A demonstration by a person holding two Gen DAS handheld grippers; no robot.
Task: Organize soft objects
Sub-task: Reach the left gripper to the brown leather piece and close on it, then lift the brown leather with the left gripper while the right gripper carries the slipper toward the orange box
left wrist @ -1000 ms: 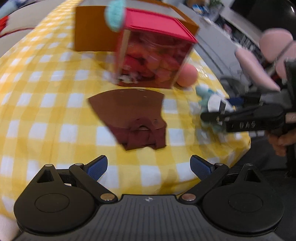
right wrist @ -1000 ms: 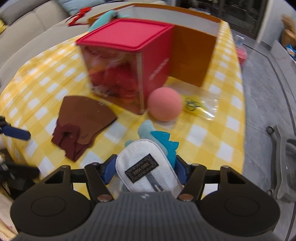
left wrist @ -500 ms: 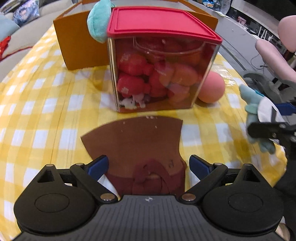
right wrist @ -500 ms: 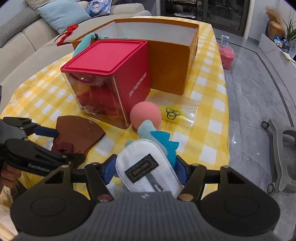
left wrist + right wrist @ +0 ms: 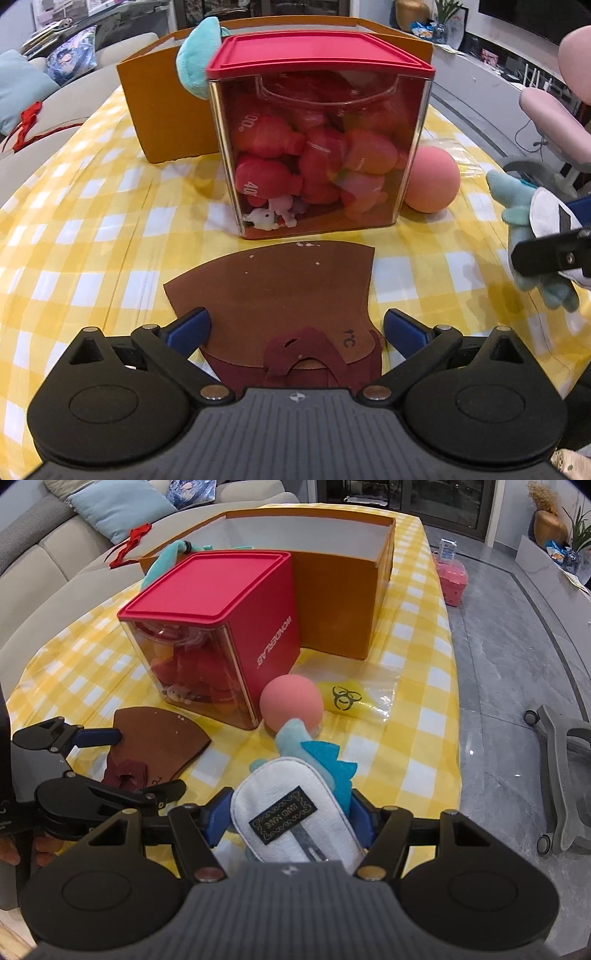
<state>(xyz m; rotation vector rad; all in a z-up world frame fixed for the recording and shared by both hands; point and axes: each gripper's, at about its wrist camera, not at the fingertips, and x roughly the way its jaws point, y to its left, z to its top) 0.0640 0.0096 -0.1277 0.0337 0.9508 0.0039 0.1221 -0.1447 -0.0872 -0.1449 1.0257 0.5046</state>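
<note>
A brown leather-like flap with a maroon strap [image 5: 273, 288] lies flat on the yellow checked tablecloth [image 5: 92, 229]. My left gripper [image 5: 295, 326] is open and low over its near end, one blue pad on each side of it, neither touching. In the right wrist view the left gripper [image 5: 136, 762] hangs over the same flap [image 5: 159, 734]. My right gripper [image 5: 290, 818] is shut on a teal dinosaur plush with a white belly [image 5: 280, 801], held above the table's right side. The plush [image 5: 524, 218] shows at the right edge of the left wrist view.
A clear box with a red lid [image 5: 317, 147], full of red and pink soft toys, stands behind the flap. A pink ball [image 5: 430, 179] rests beside it. Behind is an open orange box [image 5: 332, 590] with a teal plush [image 5: 195, 62] over its rim. A yellow biohazard bag [image 5: 351, 698] lies nearby.
My left gripper has moved forward and down, so the brown flap now lies between its open fingers. The right gripper still holds the plush in much the same place.
</note>
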